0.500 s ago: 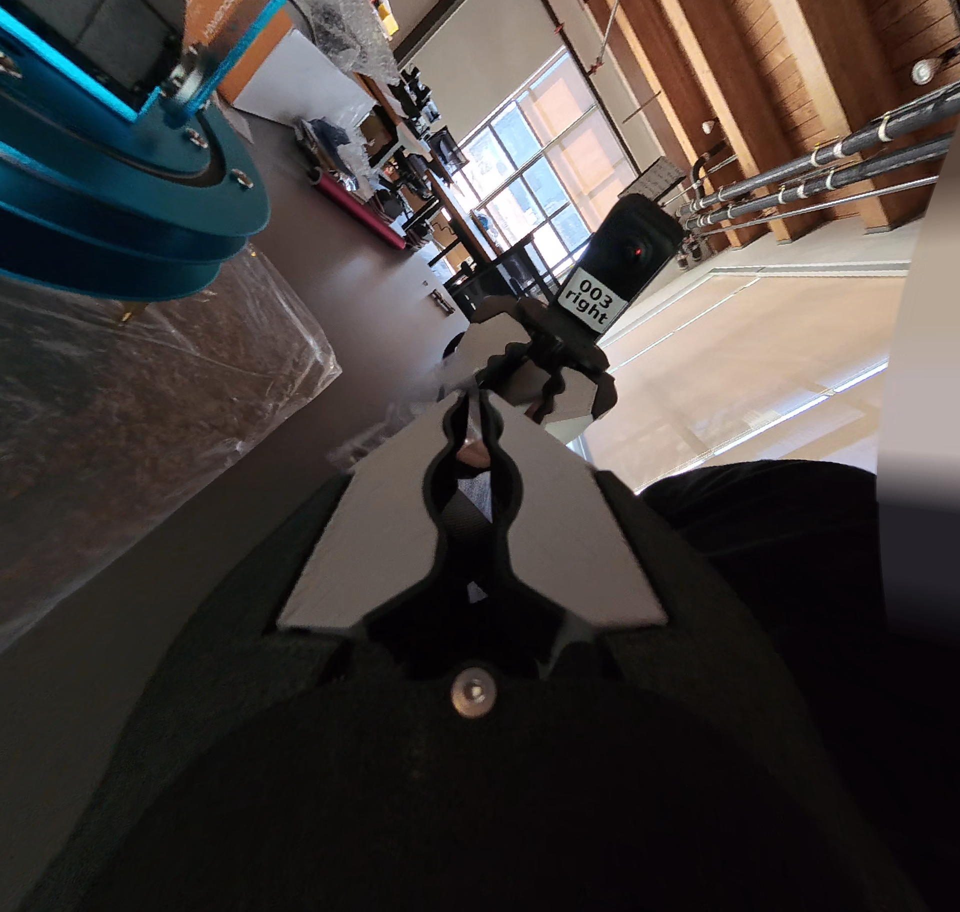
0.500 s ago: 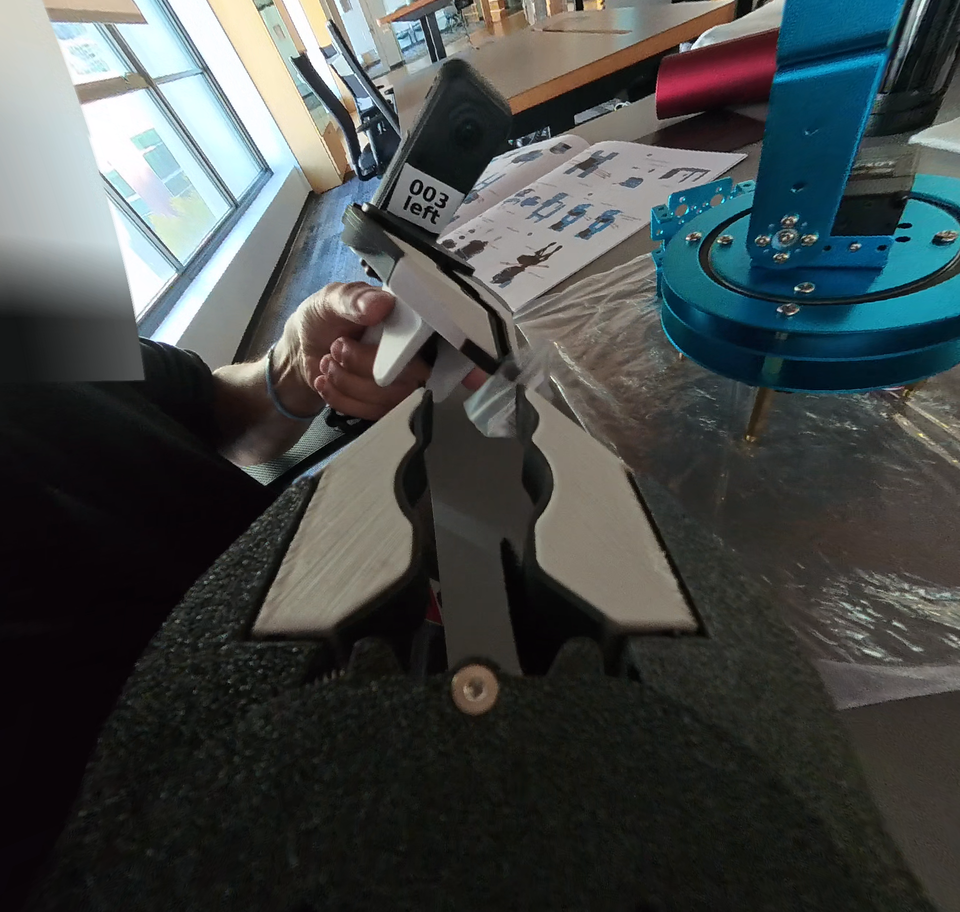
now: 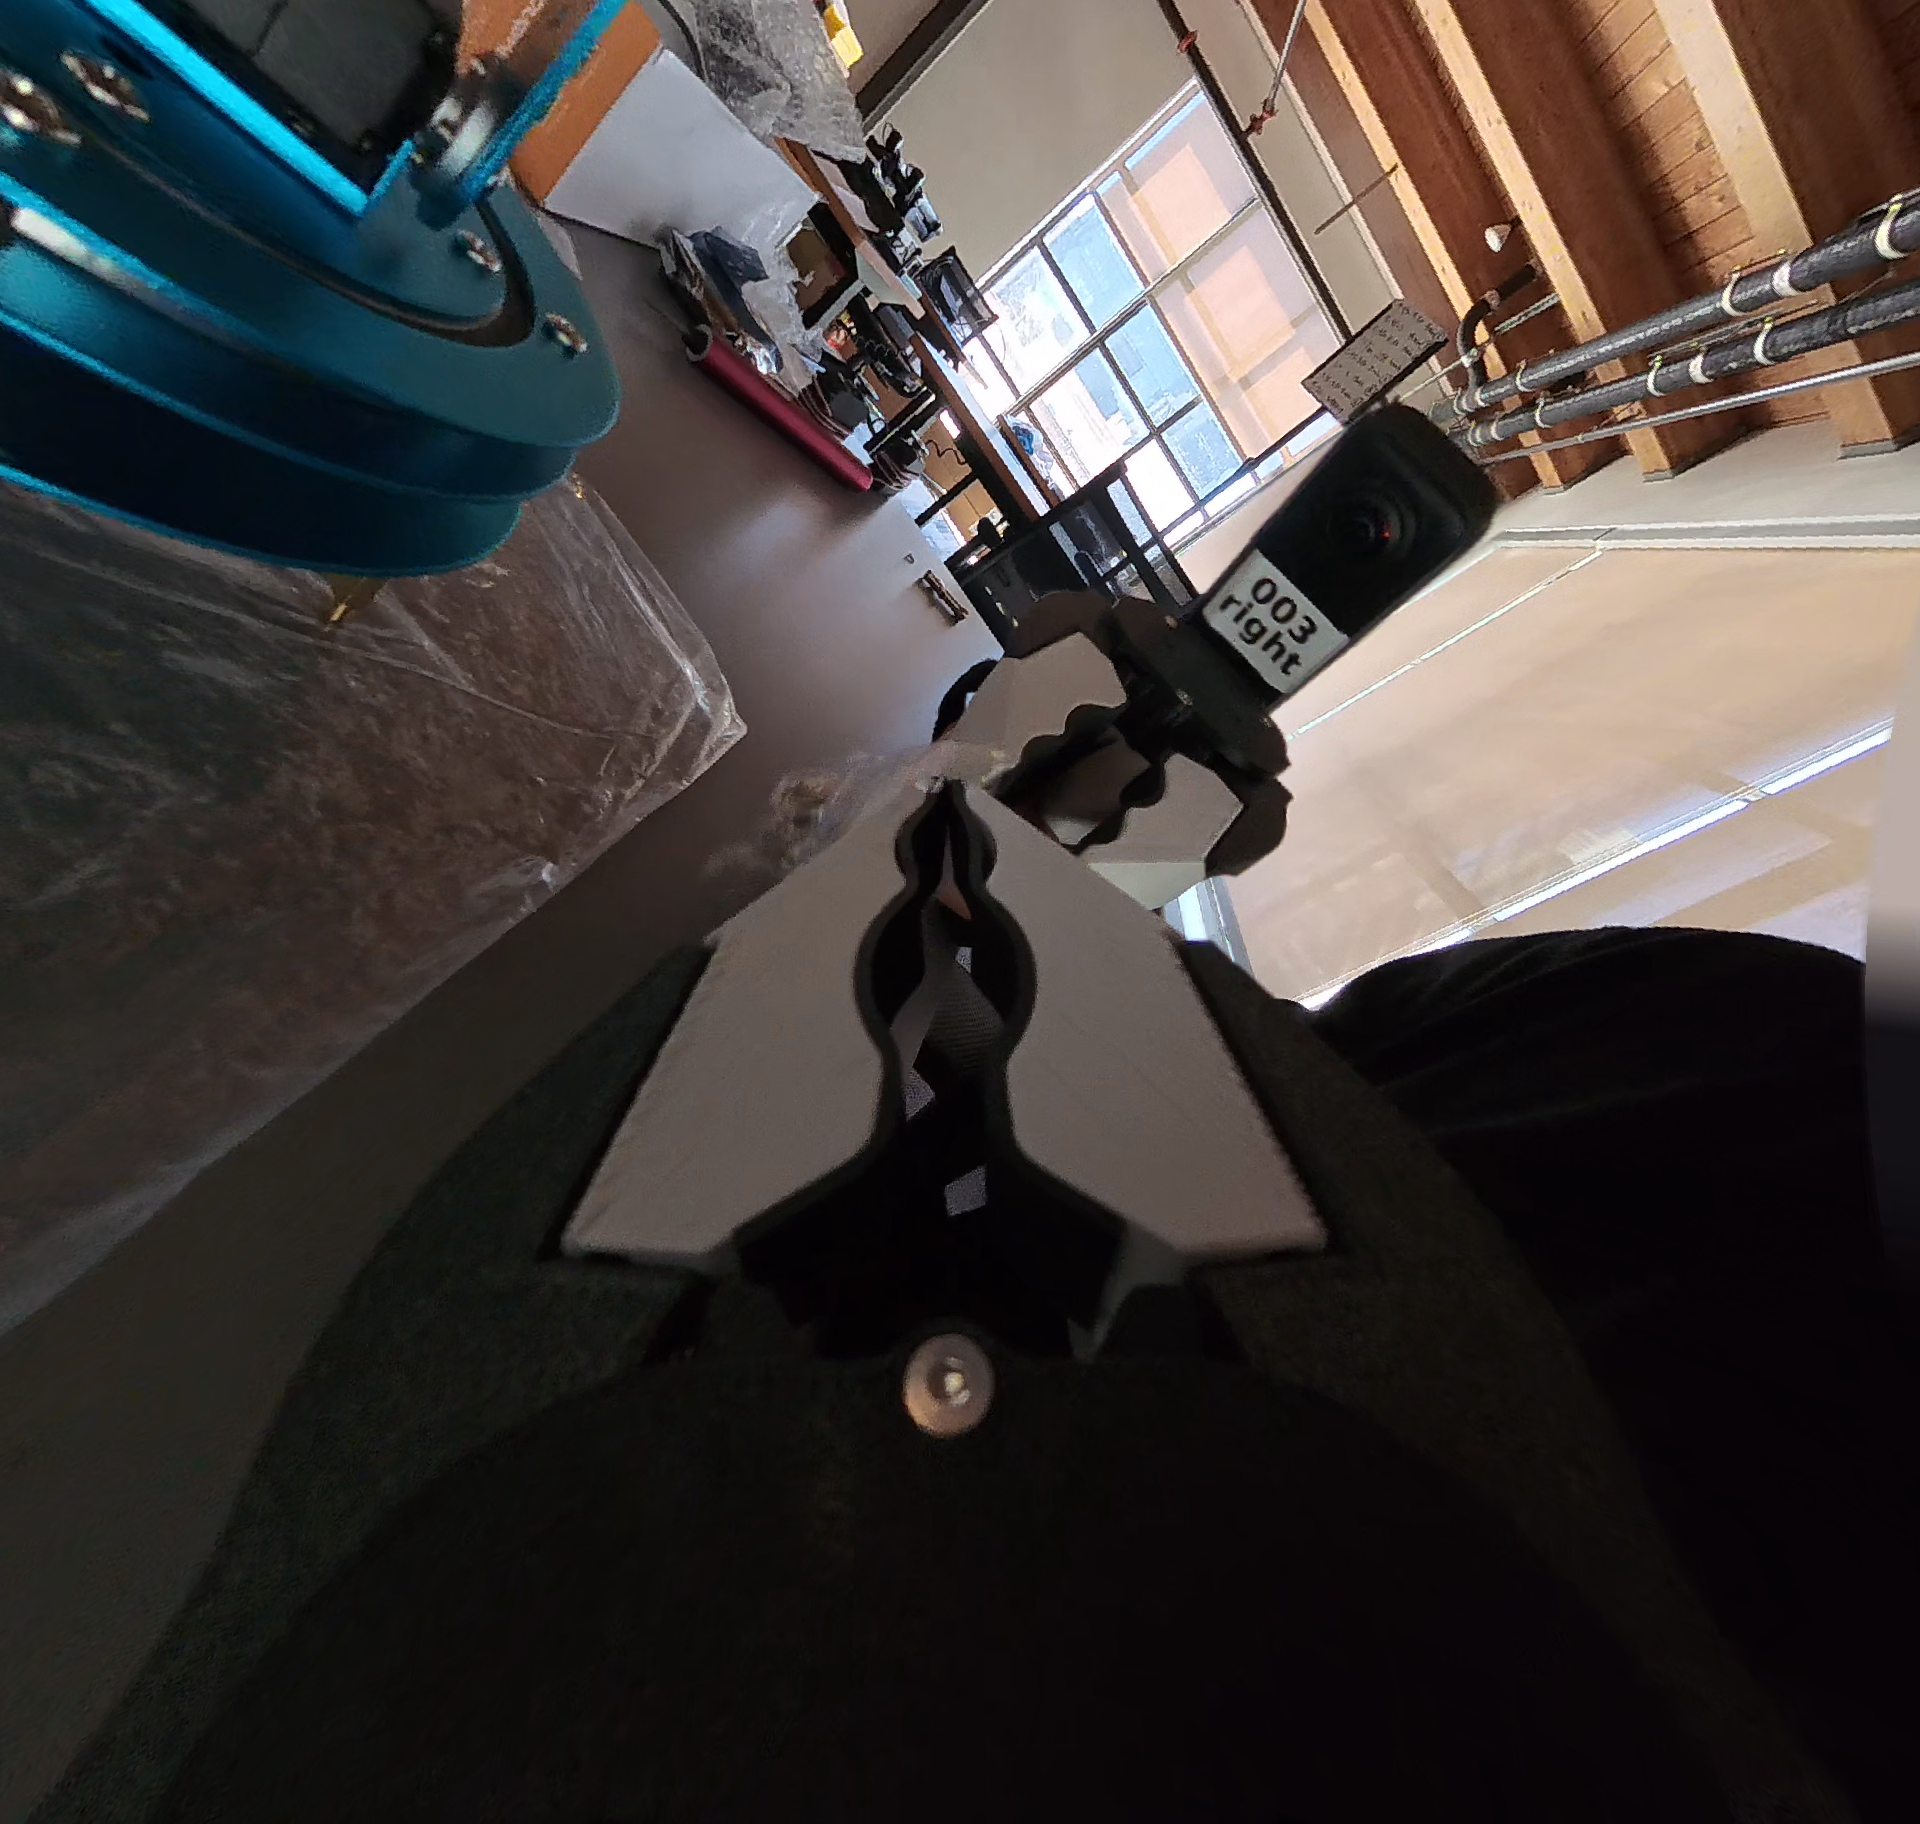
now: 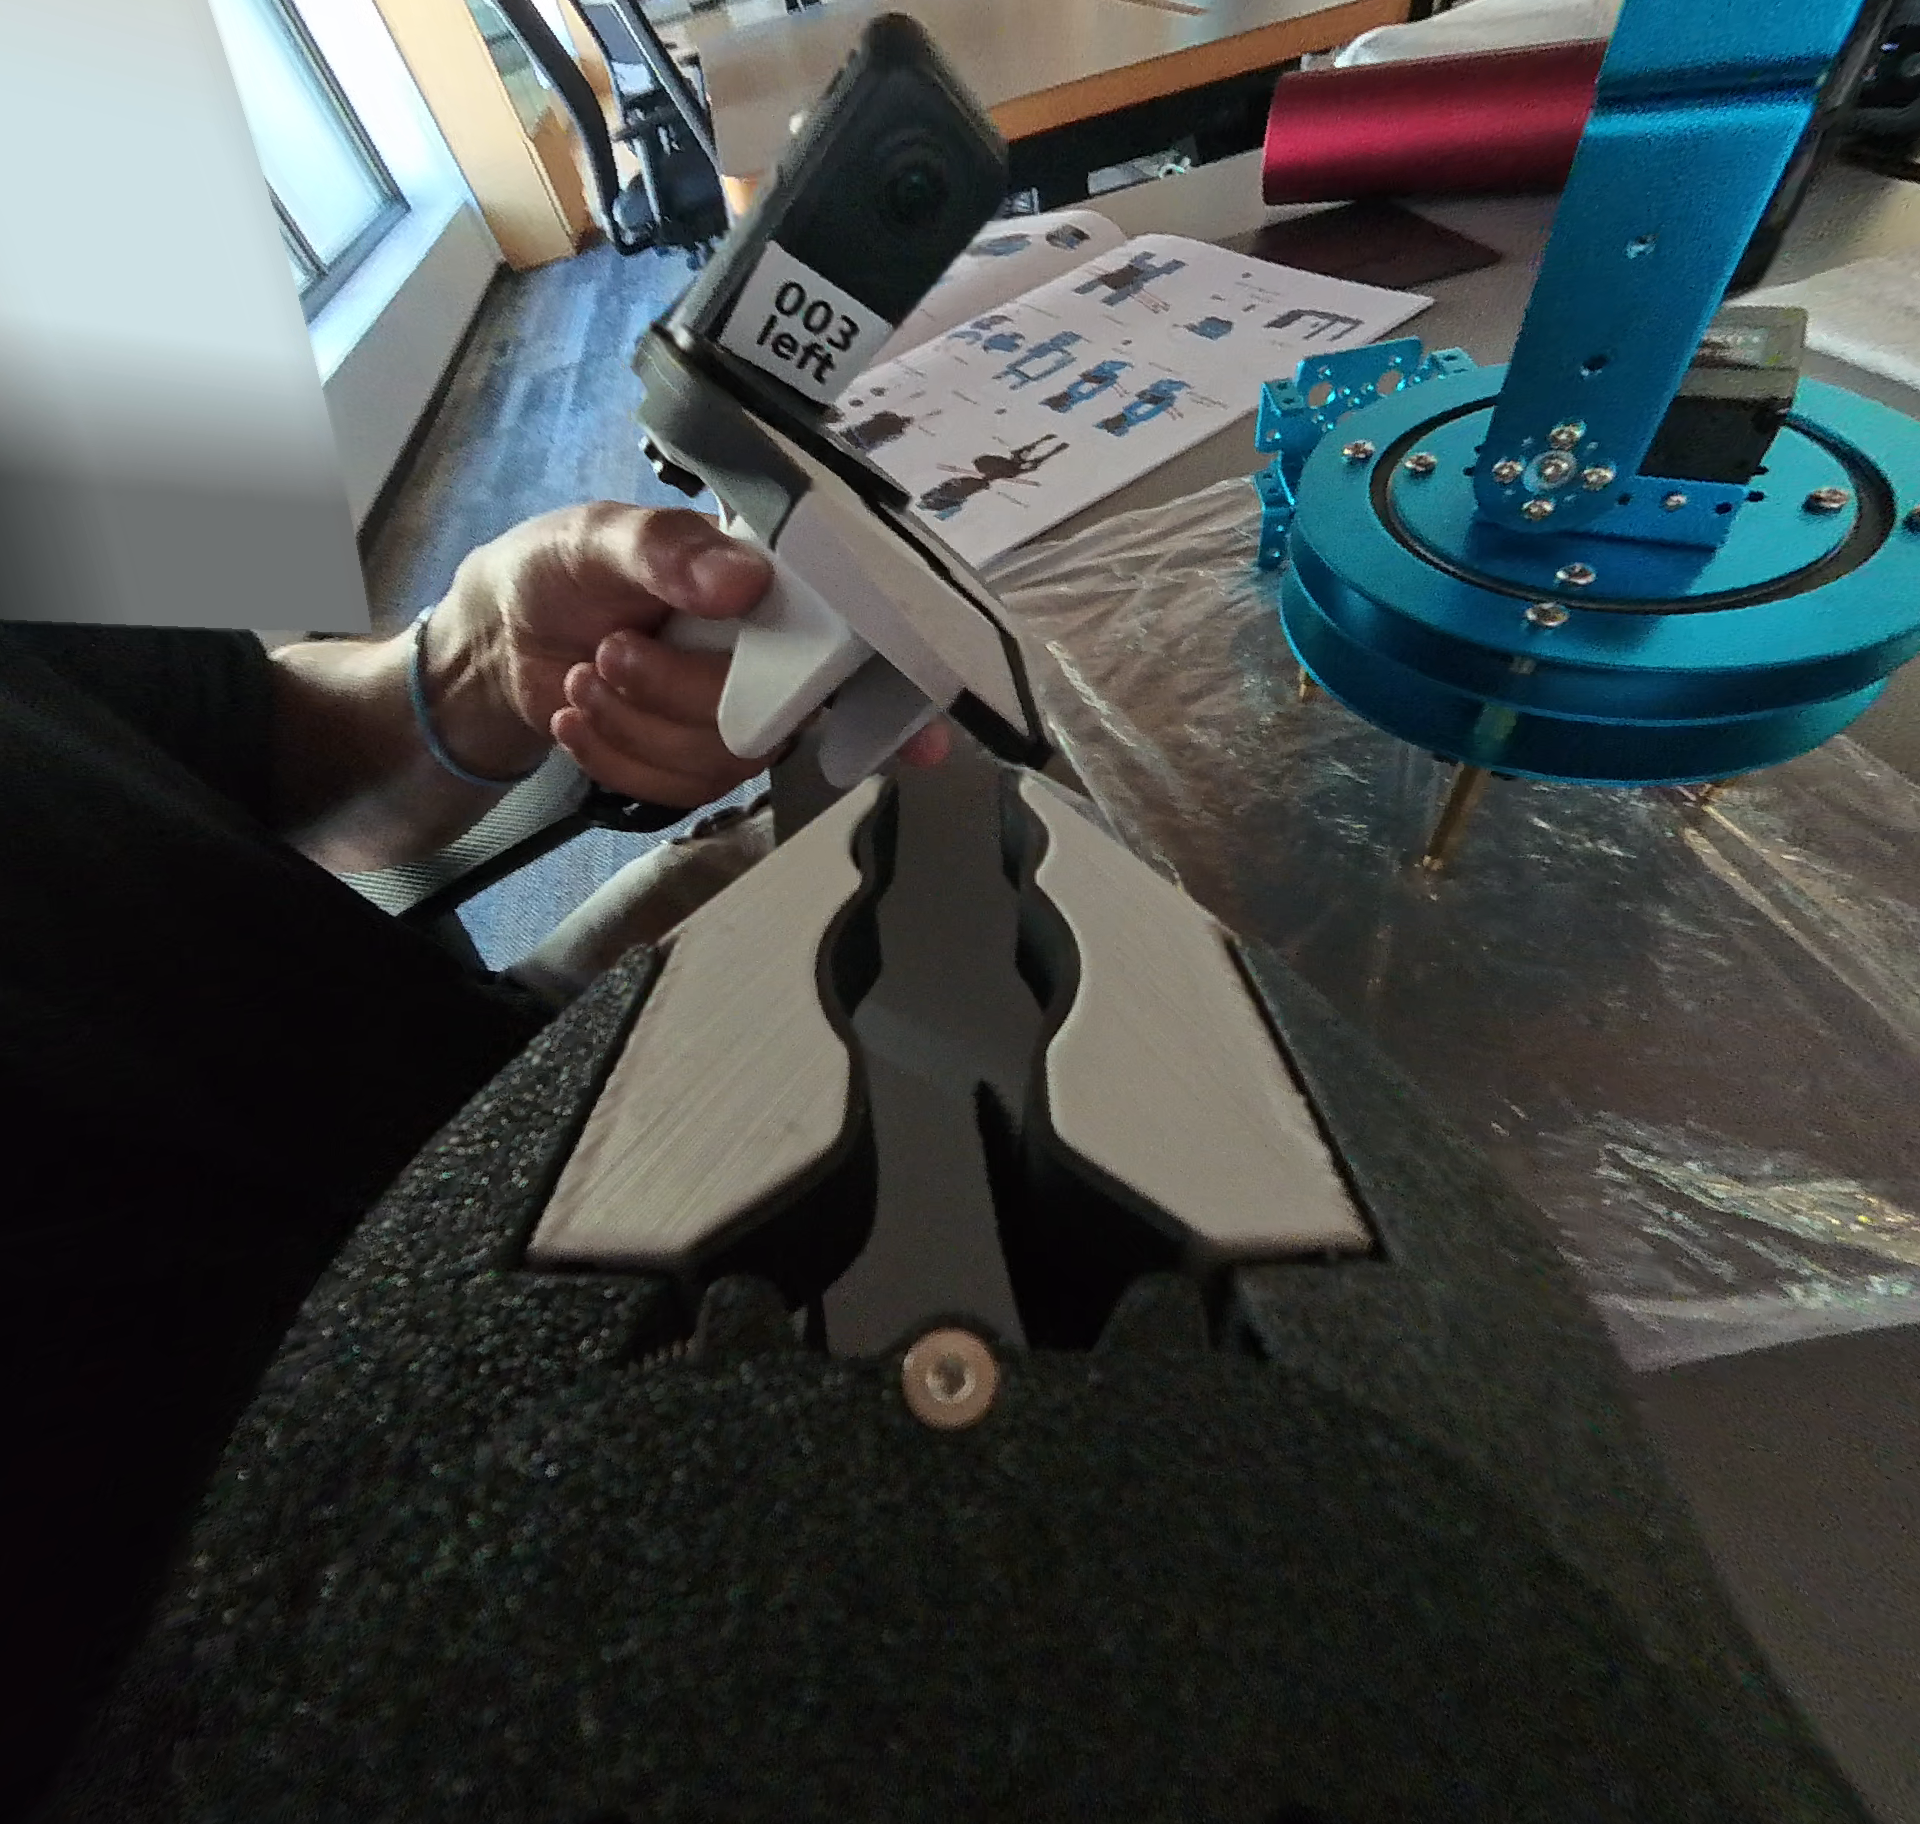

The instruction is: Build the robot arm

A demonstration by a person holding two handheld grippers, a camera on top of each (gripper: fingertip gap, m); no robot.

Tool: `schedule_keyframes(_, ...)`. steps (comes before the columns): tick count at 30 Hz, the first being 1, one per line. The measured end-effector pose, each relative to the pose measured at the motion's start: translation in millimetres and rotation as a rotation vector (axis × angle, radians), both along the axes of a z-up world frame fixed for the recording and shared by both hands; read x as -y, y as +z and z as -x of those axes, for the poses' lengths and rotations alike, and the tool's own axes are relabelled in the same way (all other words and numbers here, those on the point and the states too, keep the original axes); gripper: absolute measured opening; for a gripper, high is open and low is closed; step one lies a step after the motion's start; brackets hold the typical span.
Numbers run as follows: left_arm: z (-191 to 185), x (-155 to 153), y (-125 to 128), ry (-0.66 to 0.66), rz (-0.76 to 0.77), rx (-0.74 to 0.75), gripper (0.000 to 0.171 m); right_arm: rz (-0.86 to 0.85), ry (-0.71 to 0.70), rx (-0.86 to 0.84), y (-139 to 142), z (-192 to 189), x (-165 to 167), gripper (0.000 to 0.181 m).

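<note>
My left gripper (image 3: 948, 800) is shut, and a crumpled bit of clear plastic bag (image 3: 821, 800) sticks out at its tips. It also shows in the right wrist view (image 4: 1023, 748), held by a person's hand (image 4: 603, 631), with its tips just past my right gripper's tips. My right gripper (image 4: 954, 789) is open with nothing between its jaws. In the left wrist view it (image 3: 1023, 768) faces my left gripper tip to tip, almost touching. A blue metal turntable base (image 4: 1590, 652) with an upright blue bracket stands to the right, on brass legs.
The blue base (image 3: 312, 403) rests on a clear plastic sheet (image 4: 1558, 995) over a dark table (image 3: 790, 569). An open illustrated manual (image 4: 1122, 372) and a red roll (image 4: 1423, 133) lie behind it. Office chairs and desks stand farther back by the windows. My left and right fingertips are right by each other.
My right gripper's jaws have opened wider, and the bit of clear plastic that was between its tips is gone from them. My left gripper stays shut. Both grippers shifted slightly.
</note>
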State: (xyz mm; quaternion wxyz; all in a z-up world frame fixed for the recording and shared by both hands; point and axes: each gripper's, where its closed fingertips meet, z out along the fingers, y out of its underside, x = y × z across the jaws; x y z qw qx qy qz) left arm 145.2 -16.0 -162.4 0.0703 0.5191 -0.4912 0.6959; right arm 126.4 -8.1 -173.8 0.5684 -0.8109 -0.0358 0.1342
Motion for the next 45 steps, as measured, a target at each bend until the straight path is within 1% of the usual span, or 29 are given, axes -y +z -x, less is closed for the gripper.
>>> schedule_keyframes(2,-0.7,-0.9,-2.9,0.005,-0.015,-0.010,0.000,0.020,-0.011,0.016,-3.4,-0.8,-1.1,0.021)
schedule_keyframes(5,-0.8,-3.1,-5.1,0.009,-0.030,-0.022,0.001,0.030,-0.030,0.004,-5.7,-4.6,-2.0,0.019)
schedule_keyframes(8,1.7,-1.6,-2.4,-0.010,-0.019,-0.020,0.007,0.019,-0.012,-0.051,-3.0,-4.6,-0.4,0.019)
schedule_keyframes(13,3.8,-1.5,1.0,-0.029,0.010,-0.027,0.009,-0.001,0.016,-0.151,1.0,-4.4,0.7,0.018)
schedule_keyframes(15,4.6,-0.2,-2.2,-0.040,-0.004,-0.040,0.012,-0.009,-0.001,-0.163,1.7,-9.0,0.6,0.019)
schedule_keyframes(17,5.5,3.6,-3.5,-0.054,0.002,-0.051,0.011,-0.014,0.000,-0.151,3.0,-10.0,1.7,0.018)
schedule_keyframes(18,4.4,2.8,-2.1,-0.044,0.019,-0.051,0.000,-0.007,-0.012,-0.136,1.4,-11.9,1.5,0.018)
schedule_keyframes(21,3.8,4.9,-6.4,-0.052,0.018,-0.071,0.000,0.026,-0.004,-0.117,-5.7,-9.4,1.3,0.019)
schedule_keyframes(23,1.3,-0.5,-8.4,-0.023,0.008,-0.081,0.000,0.058,-0.024,-0.084,-9.5,-14.4,3.9,0.020)
schedule_keyframes(26,0.8,-12.2,-6.3,0.023,-0.048,-0.067,0.000,0.112,-0.104,0.016,-7.2,-37.8,22.1,0.021)
schedule_keyframes(27,1.5,-13.3,-5.9,0.029,-0.072,-0.064,0.000,0.169,-0.120,0.040,-12.5,-44.2,31.1,0.021)
schedule_keyframes(28,1.9,-13.0,-6.9,0.033,-0.103,-0.063,0.000,0.254,-0.136,0.051,-23.7,-50.2,41.2,0.025)
schedule_keyframes(30,2.6,-7.8,-14.7,0.029,-0.192,-0.073,0.004,0.413,-0.149,0.020,-48.8,-56.2,58.2,0.030)
schedule_keyframes(31,3.2,-2.6,-21.0,0.015,-0.240,-0.085,0.007,0.448,-0.157,-0.005,-55.9,-59.2,61.8,0.030)
schedule_keyframes(33,5.3,10.7,-35.1,-0.028,-0.319,-0.117,0.012,0.469,-0.148,-0.090,-60.2,-57.9,64.9,0.031)
schedule_keyframes(34,5.6,16.5,-42.4,-0.044,-0.355,-0.136,0.015,0.472,-0.132,-0.120,-59.6,-55.4,66.8,0.035)
schedule_keyframes(36,4.7,24.3,-54.0,-0.055,-0.400,-0.167,0.022,0.468,-0.122,-0.147,-58.4,-53.5,68.8,0.035)
schedule_keyframes(38,2.8,30.7,-59.9,-0.062,-0.389,-0.195,0.028,0.485,-0.129,-0.156,-64.7,-54.0,66.1,0.038)
schedule_keyframes(39,1.9,33.4,-62.1,-0.068,-0.377,-0.208,0.029,0.471,-0.133,-0.164,-64.9,-54.5,62.6,0.035)
schedule_keyframes(42,-0.6,36.8,-63.9,-0.070,-0.346,-0.229,0.031,0.448,-0.114,-0.229,-64.3,-51.8,55.7,0.033)
schedule_keyframes(45,-0.8,36.3,-64.3,-0.069,-0.354,-0.231,0.031,0.408,-0.095,-0.324,-62.3,-48.2,45.7,0.030)
